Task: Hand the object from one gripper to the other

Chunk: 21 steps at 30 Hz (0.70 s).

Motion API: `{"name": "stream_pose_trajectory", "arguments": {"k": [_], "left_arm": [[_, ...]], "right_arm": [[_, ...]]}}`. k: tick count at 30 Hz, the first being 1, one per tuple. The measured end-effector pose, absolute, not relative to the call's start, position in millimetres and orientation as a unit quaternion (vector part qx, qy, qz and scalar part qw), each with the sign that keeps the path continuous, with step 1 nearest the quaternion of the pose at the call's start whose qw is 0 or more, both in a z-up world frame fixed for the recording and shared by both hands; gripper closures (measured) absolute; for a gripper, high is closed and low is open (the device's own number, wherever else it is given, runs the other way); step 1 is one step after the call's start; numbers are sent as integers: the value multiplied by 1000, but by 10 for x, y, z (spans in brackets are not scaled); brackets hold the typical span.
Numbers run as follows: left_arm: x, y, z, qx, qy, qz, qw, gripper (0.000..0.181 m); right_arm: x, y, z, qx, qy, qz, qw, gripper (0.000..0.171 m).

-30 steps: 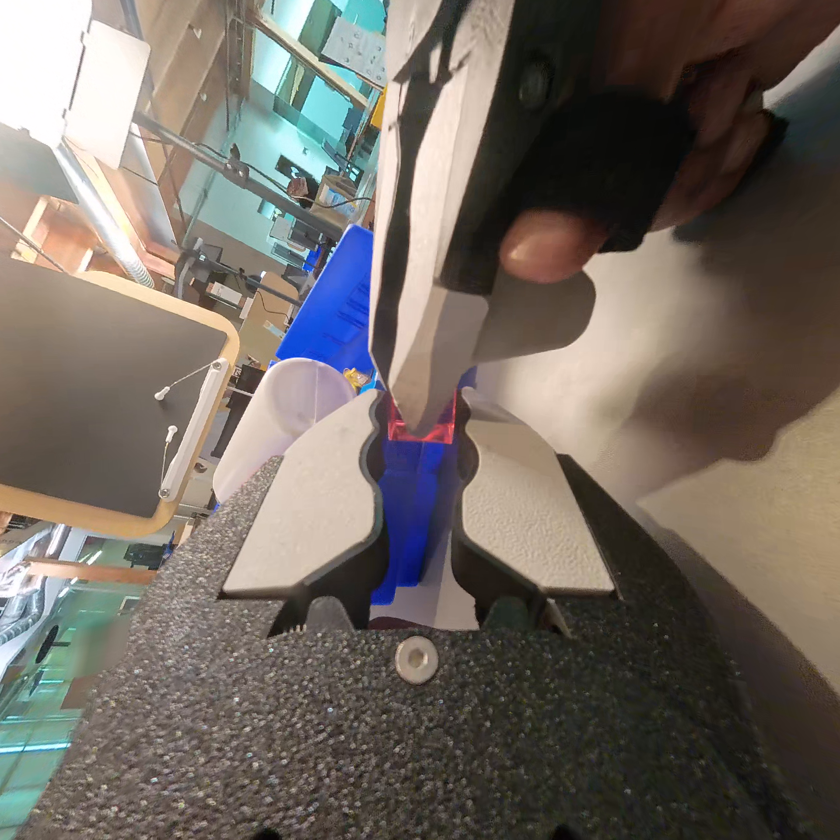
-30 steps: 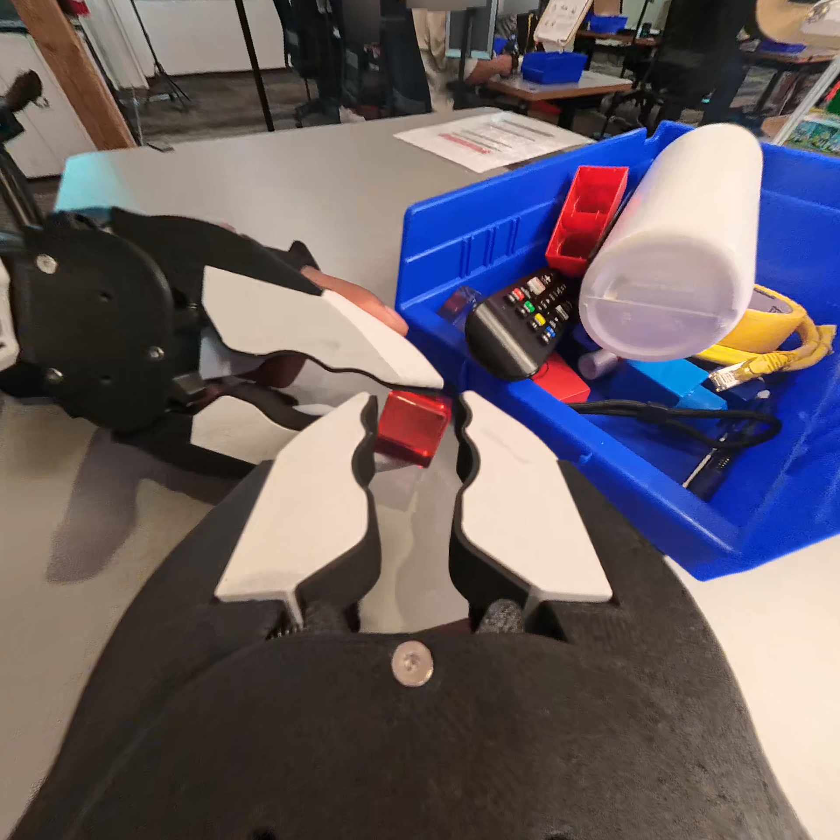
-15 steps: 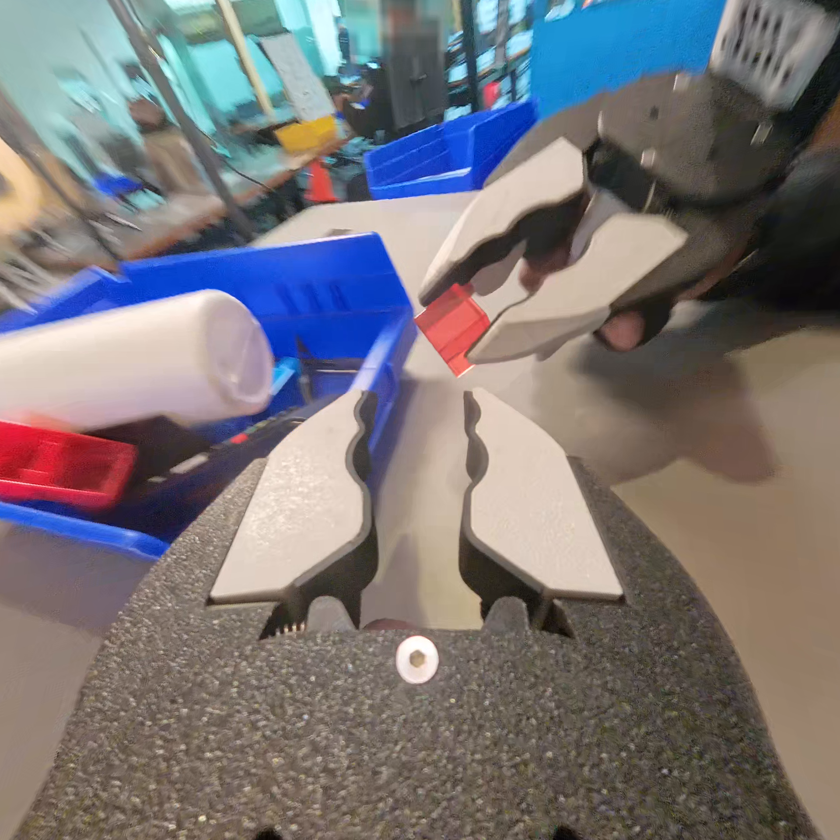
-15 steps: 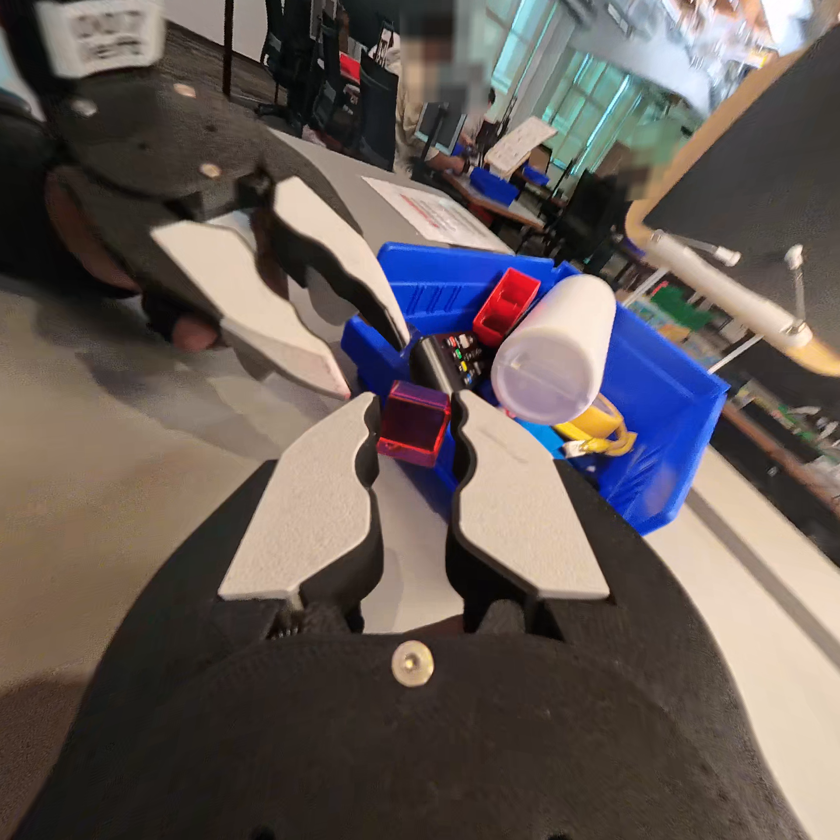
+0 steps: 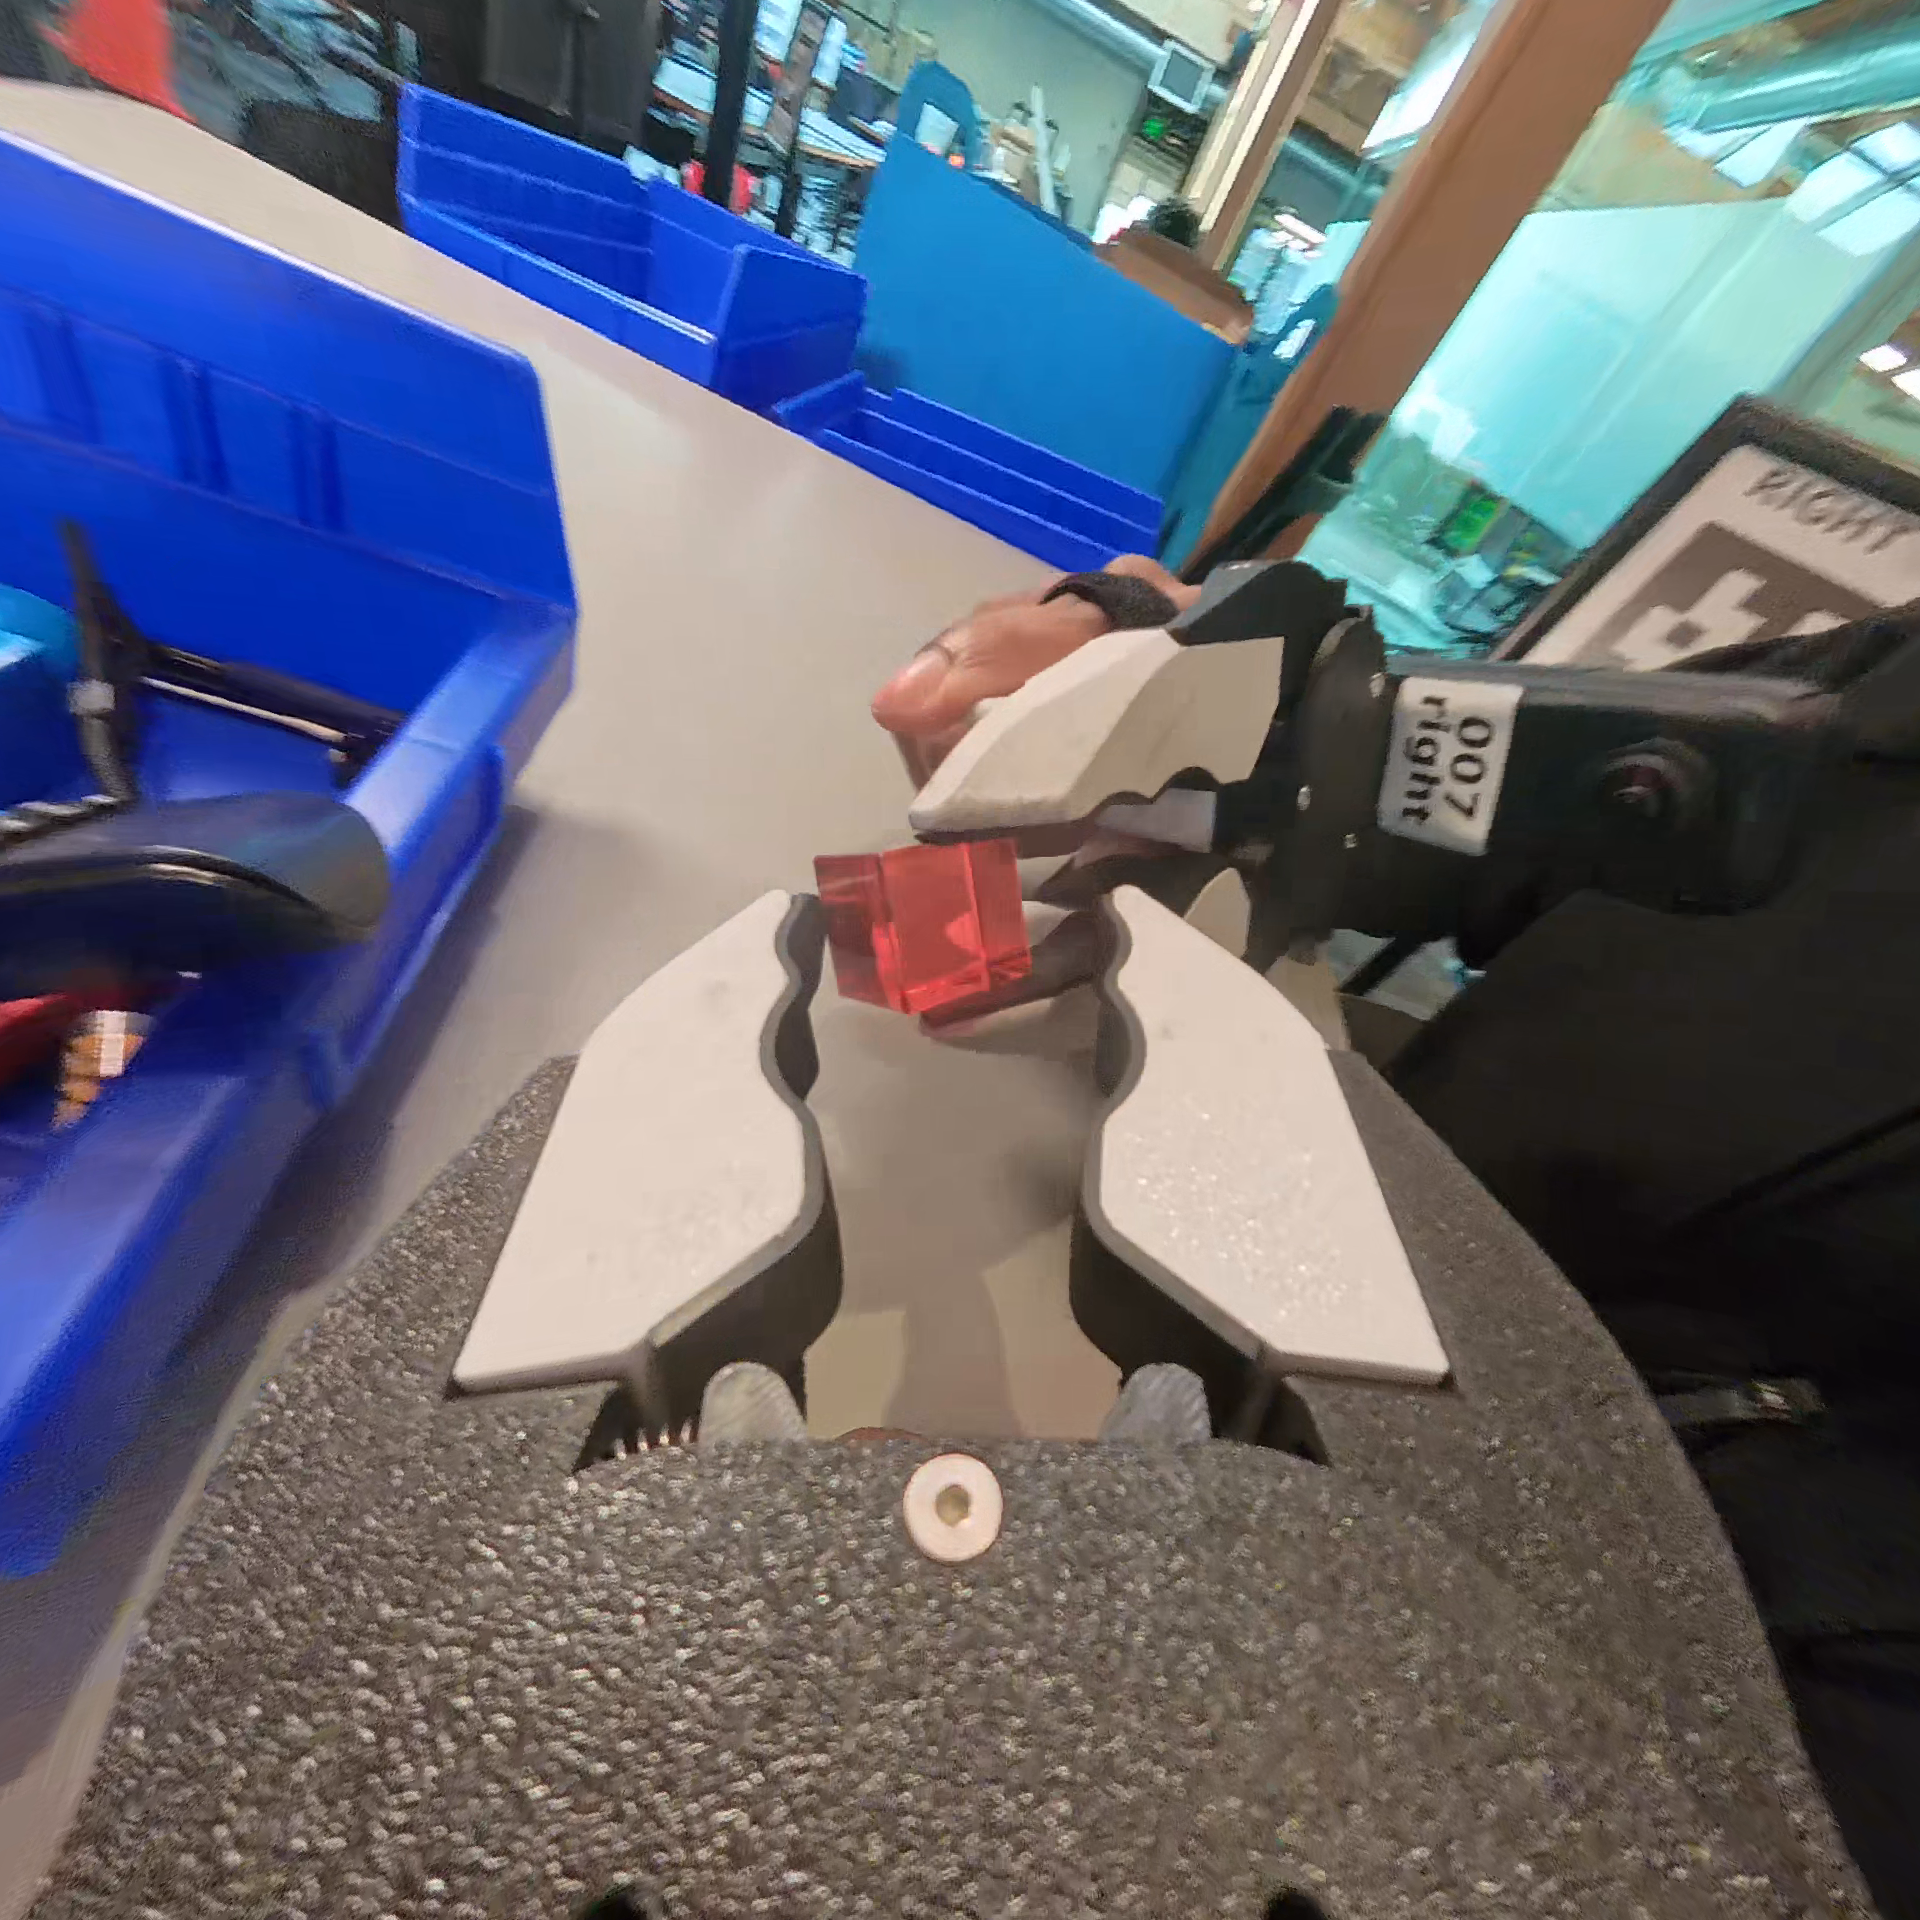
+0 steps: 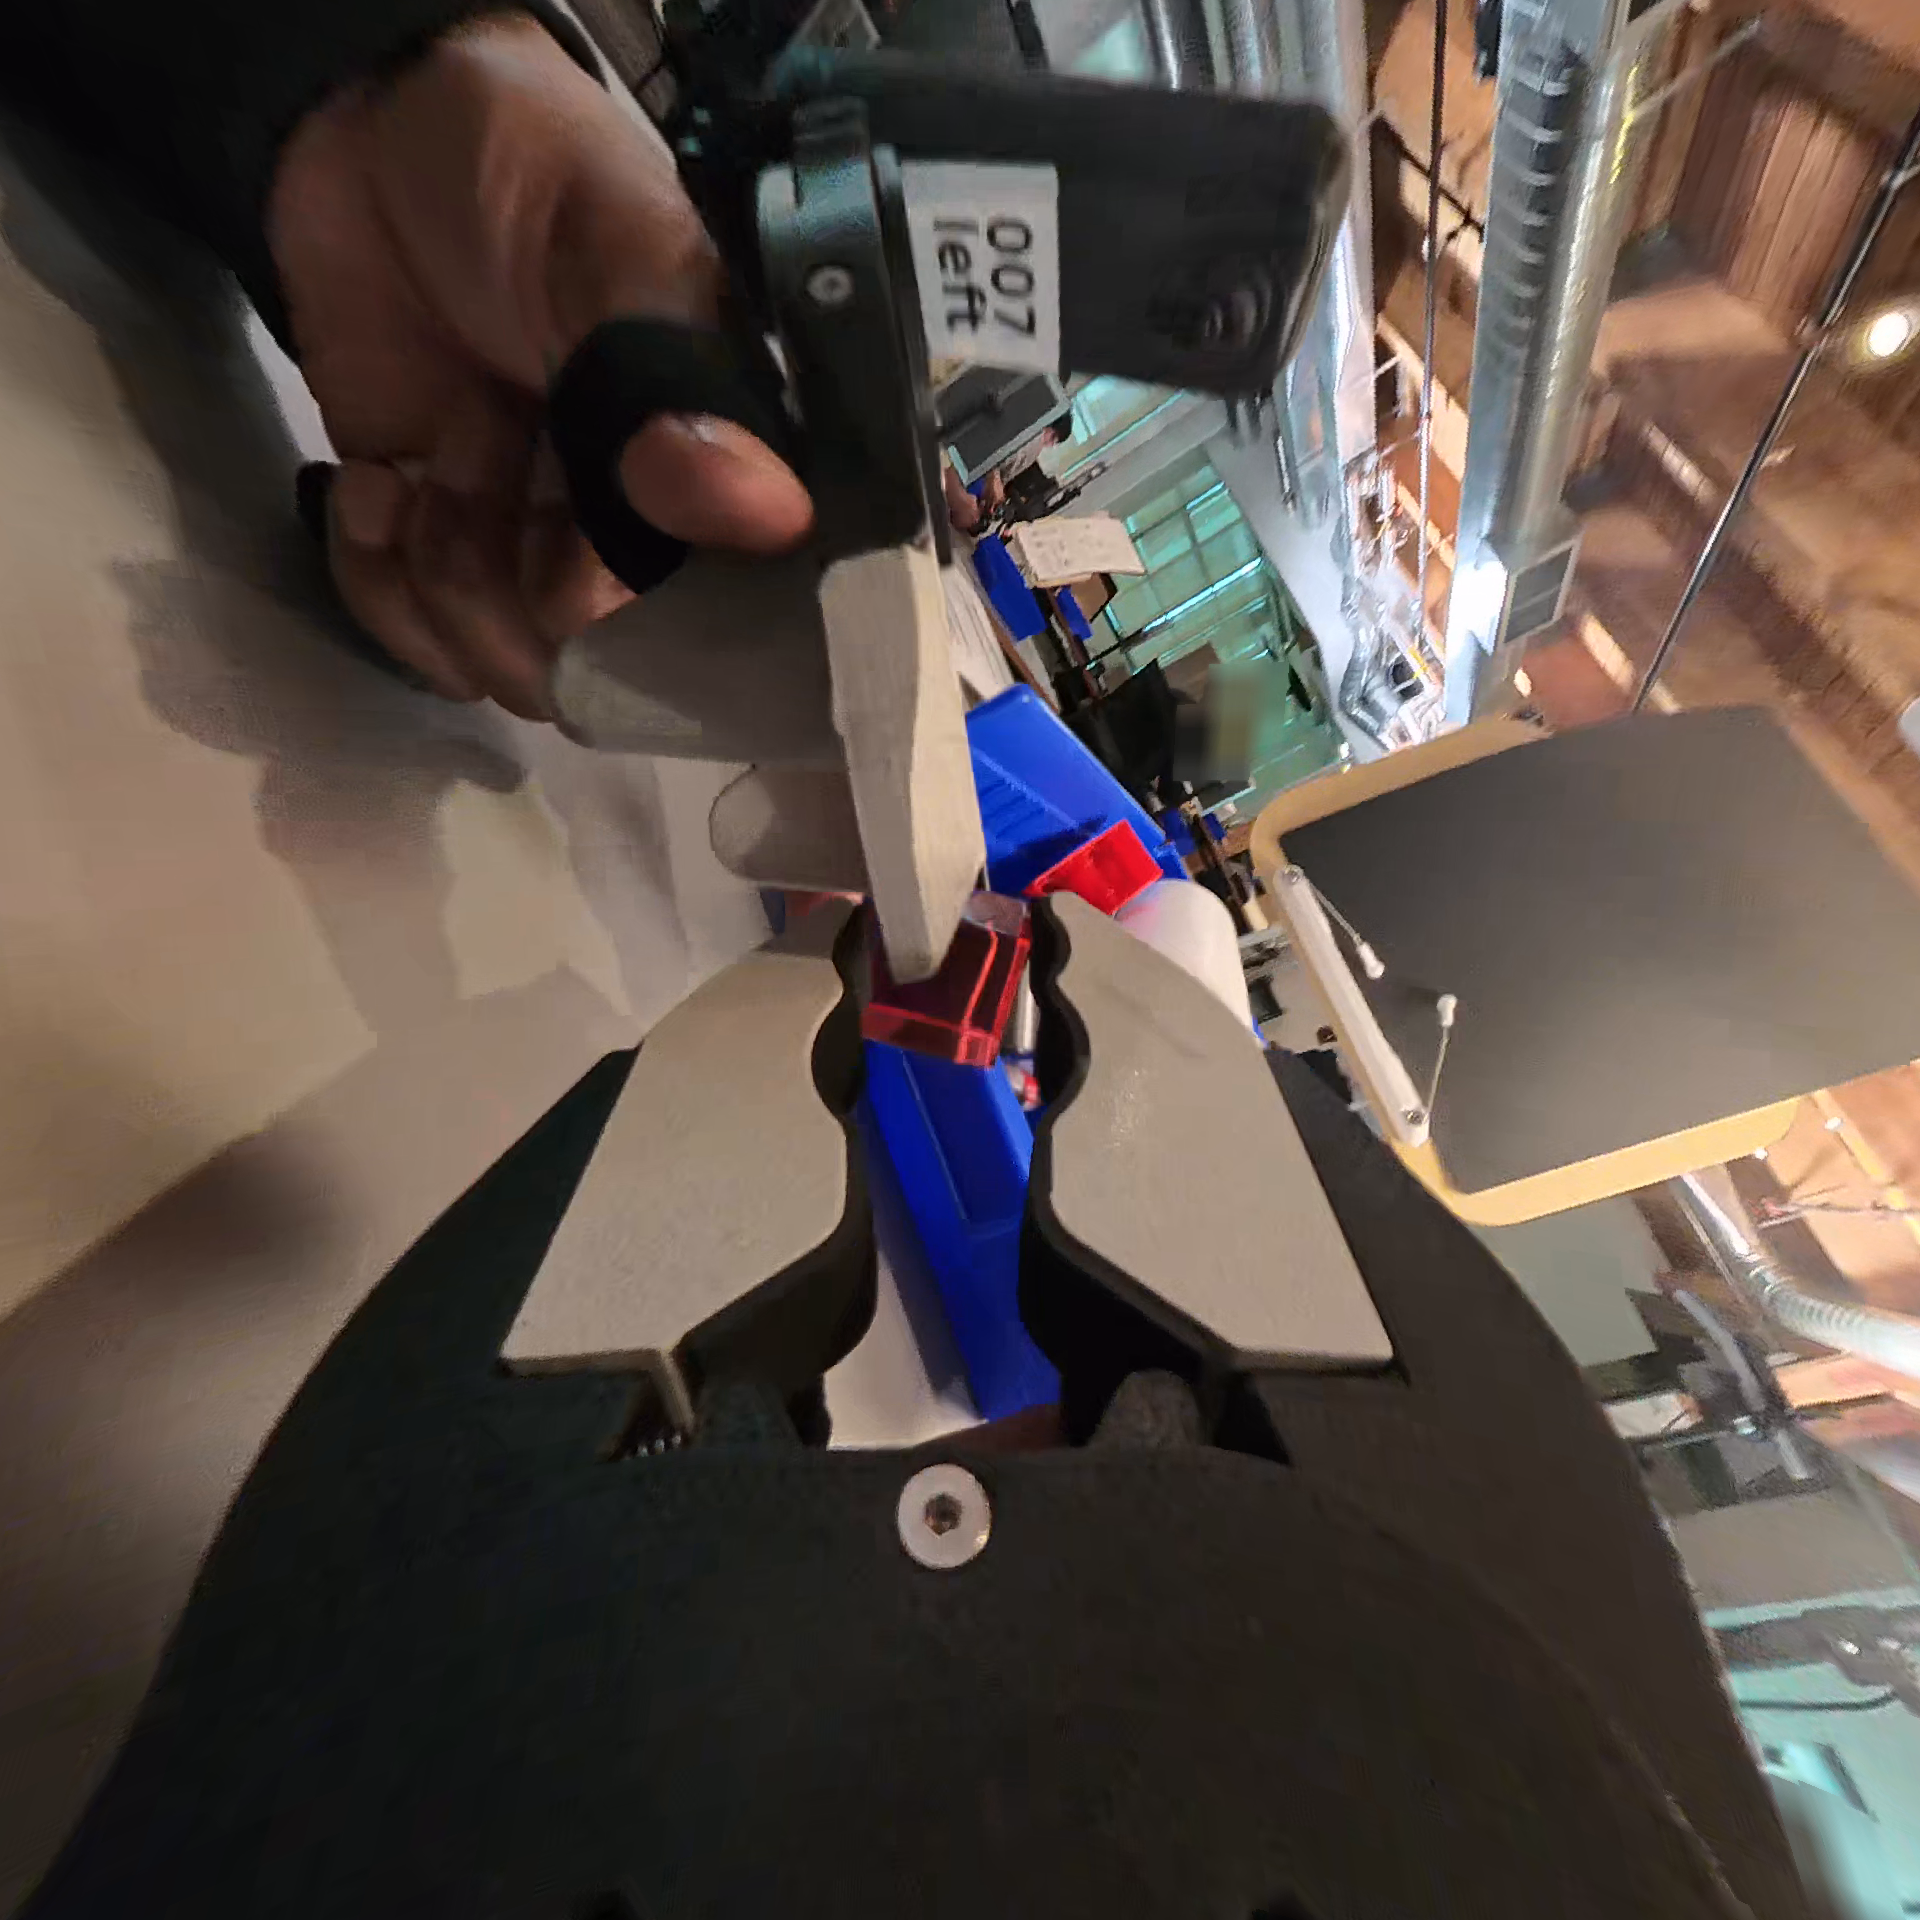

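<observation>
Above the grey table (image 5: 717,582), we see the red cube (image 5: 925,930) clamped between the fingers of the right gripper (image 5: 971,883), which reaches in from the right in the left wrist view. The left gripper (image 5: 951,935) stands with its fingers spread apart around the cube, the left tip just beside it and the right tip clear. A blue bin (image 5: 447,665) sits to the left.

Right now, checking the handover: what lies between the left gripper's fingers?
The red cube, held by the right gripper, inside the open left gripper; left wrist view shows it.
</observation>
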State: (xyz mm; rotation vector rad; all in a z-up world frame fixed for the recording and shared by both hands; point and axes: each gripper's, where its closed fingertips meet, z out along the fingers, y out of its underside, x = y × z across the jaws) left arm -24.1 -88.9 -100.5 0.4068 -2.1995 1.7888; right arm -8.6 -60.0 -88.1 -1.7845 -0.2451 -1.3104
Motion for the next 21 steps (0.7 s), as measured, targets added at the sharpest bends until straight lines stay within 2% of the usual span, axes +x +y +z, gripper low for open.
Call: {"name": "stream_pose_trajectory", "arguments": {"k": [8,12,14,17,21], "left_arm": [[-476,-868,-904,150,-706,612,323,132],[-620,-853,-853,117,-696,612,356,149],[-577,-857,-851,109,-703,626,319,150],[-434,-857,-884,97,-732,641,210,150],[-232,-813,-919,23,-779,625,-41,150]], "right_arm": [[-365,-517,-720,-669,-160,-535,491,143],[-441,-490,-717,-660,-181,-532,498,143],[-421,-499,-708,-658,-176,-537,498,143],[-333,-530,-736,-670,-154,-537,488,144],[-279,-554,-819,-710,-115,-467,514,134]]}}
